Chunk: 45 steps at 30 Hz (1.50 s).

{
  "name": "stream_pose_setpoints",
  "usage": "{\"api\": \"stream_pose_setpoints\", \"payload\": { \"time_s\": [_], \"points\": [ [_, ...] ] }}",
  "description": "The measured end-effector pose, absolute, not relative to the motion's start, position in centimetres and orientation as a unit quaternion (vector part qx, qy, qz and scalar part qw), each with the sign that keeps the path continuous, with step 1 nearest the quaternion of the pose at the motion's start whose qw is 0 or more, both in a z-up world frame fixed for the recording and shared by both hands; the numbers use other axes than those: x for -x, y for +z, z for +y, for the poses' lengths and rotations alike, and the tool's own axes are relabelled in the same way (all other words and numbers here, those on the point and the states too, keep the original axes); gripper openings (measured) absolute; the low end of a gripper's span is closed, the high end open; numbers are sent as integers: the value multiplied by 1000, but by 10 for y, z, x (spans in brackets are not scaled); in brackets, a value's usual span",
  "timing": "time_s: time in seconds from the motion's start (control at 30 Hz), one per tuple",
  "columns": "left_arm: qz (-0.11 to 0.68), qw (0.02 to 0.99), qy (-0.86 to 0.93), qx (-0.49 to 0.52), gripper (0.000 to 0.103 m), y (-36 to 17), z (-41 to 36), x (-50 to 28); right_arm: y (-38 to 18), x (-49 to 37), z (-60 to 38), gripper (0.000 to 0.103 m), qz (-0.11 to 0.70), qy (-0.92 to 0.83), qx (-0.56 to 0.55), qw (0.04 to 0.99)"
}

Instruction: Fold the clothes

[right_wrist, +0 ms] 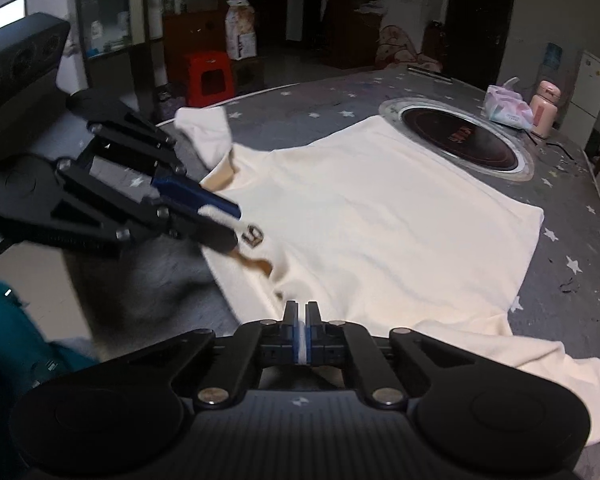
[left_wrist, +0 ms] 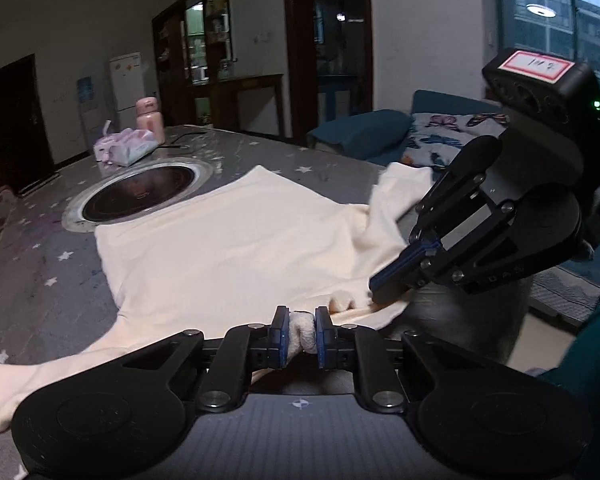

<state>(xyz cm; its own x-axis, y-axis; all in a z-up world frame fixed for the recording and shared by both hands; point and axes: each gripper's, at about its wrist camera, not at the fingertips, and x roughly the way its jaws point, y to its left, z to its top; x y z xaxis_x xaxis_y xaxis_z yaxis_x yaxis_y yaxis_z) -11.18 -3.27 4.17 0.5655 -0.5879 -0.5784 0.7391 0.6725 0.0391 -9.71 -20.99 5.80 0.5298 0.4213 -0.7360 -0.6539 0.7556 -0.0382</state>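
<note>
cream knit shirt (left_wrist: 228, 248) lies spread flat on the grey star-printed worktop (left_wrist: 40, 272), its far hem lapping the round black inset hob (left_wrist: 140, 196). left tool (left_wrist: 302, 334) pinches a thick bunched roll of the near edge between blue pads; right tool (right_wrist: 303, 330) is clamped tight on a thin fold of the same edge. only the right wrist view shows a brown mark near the collar (too small to read). a pink bottle (left_wrist: 150, 120) and tissue pack (left_wrist: 126, 146) stand beyond the hob. one sleeve runs out of frame.
</note>
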Motion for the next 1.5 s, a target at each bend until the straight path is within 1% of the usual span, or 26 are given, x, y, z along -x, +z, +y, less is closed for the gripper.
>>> {"api": "stream_pose_setpoints", "payload": {
  "time_s": [0.13, 0.23, 0.3, 0.47, 0.53, 0.63, 0.8, 1.0, 1.03, 1.07, 1.13, 1.3, 1.37, 1.5],
  "points": [
    [300, 857, -389, -156, 15, 29, -34, 111, 59, 102, -211, 4, 378, 335, 155, 849],
    [306, 854, -391, -154, 20, 29, -34, 108, 65, 95, -213, 7, 360, 323, 140, 864],
    [301, 857, -391, -150, 21, 36, -33, 105, 62, 85, -212, 10, 356, 311, 131, 871],
    [276, 870, -384, -142, 21, 54, -34, 97, 43, 78, -208, 10, 379, 314, 123, 862],
    [277, 874, -378, -126, 21, 56, -40, 88, 43, 85, -212, 10, 377, 317, 119, 862],
    [291, 876, -372, -101, 21, 50, -54, 70, 47, 94, -223, 14, 374, 312, 102, 868],
    [309, 866, -385, -79, 21, 35, -84, 53, 63, 95, -267, 15, 366, 242, 62, 897],
    [329, 847, -408, -86, 22, 15, -109, 58, 69, 73, -342, 18, 359, 98, -7, 928],
    [327, 847, -410, -89, 24, 14, -111, 61, 69, 67, -352, 20, 359, 75, -17, 930],
    [324, 847, -411, -93, 28, 14, -111, 64, 67, 60, -363, 24, 358, 53, -25, 932],
    [322, 847, -412, -96, 29, 13, -112, 67, 63, 45, -383, 27, 360, 16, -36, 932],
    [325, 847, -410, -91, 31, 13, -114, 67, 49, 12, -415, 30, 368, -41, -64, 927],
    [324, 848, -410, -92, 32, 13, -115, 67, 43, 4, -420, 37, 374, -56, -69, 923],
    [321, 847, -414, -91, 36, 12, -115, 68, 30, -11, -419, 39, 391, -64, -70, 915]
  ]
}}
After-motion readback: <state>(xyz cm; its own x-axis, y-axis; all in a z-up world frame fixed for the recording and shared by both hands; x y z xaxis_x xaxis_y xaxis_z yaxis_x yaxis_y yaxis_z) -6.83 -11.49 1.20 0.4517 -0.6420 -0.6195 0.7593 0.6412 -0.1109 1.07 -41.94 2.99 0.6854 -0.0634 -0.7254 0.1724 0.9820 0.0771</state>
